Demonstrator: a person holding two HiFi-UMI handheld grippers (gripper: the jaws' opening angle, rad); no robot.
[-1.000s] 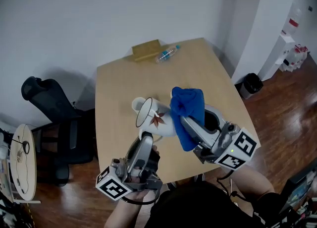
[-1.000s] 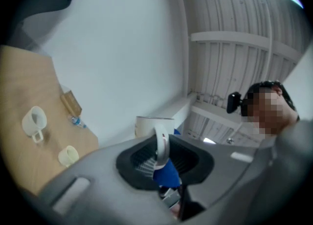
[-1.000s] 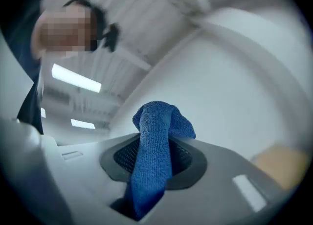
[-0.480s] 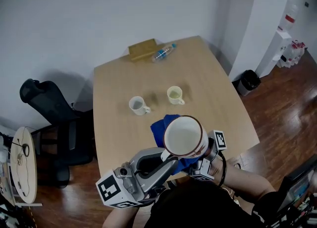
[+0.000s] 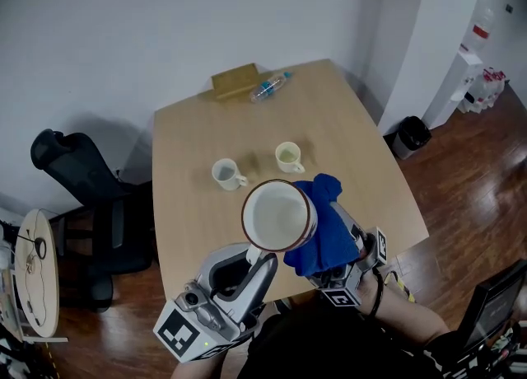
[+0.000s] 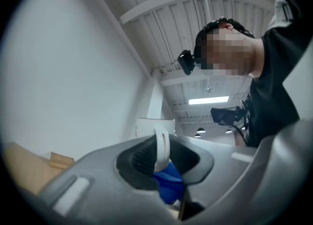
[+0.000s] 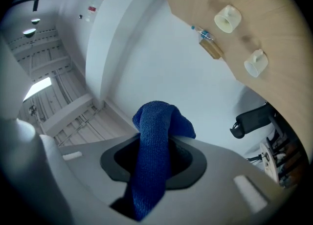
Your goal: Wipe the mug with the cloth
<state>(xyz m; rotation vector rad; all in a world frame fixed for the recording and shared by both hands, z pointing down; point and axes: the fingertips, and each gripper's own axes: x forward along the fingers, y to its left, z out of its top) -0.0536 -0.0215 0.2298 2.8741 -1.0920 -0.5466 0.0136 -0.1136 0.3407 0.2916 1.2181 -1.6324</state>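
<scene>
Left gripper (image 6: pixel 161 156) jaws were clamped on the white handle (image 6: pixel 162 145) of the mug (image 5: pixel 278 216), handle pinched thin between the dark pads, a bit of blue cloth (image 6: pixel 168 186) showing just below it. Right gripper (image 7: pixel 154 160) jaws were closed on the cloth, a blue bunch standing up out of the pads and a tail hanging down past them. In the head view the left gripper (image 5: pixel 262 259) held the mug up off the table (image 5: pixel 362 130), mouth tilted toward the camera, white inside, brown rim. The cloth (image 5: pixel 326 234) sat against the mug's right side and covered most of the right gripper (image 5: pixel 336 264). Further out on the table stood a small white cup (image 5: pixel 224 174) and a pale yellow cup (image 5: pixel 288 156), apart from each other. At the far edge lay a wooden block (image 5: pixel 233 81) with a plastic bottle (image 5: pixel 268 87) just beside it. A black office chair (image 5: pixel 78 175) stood left of the table, and a dark bin (image 5: pixel 414 135) to the right by the wall.
</scene>
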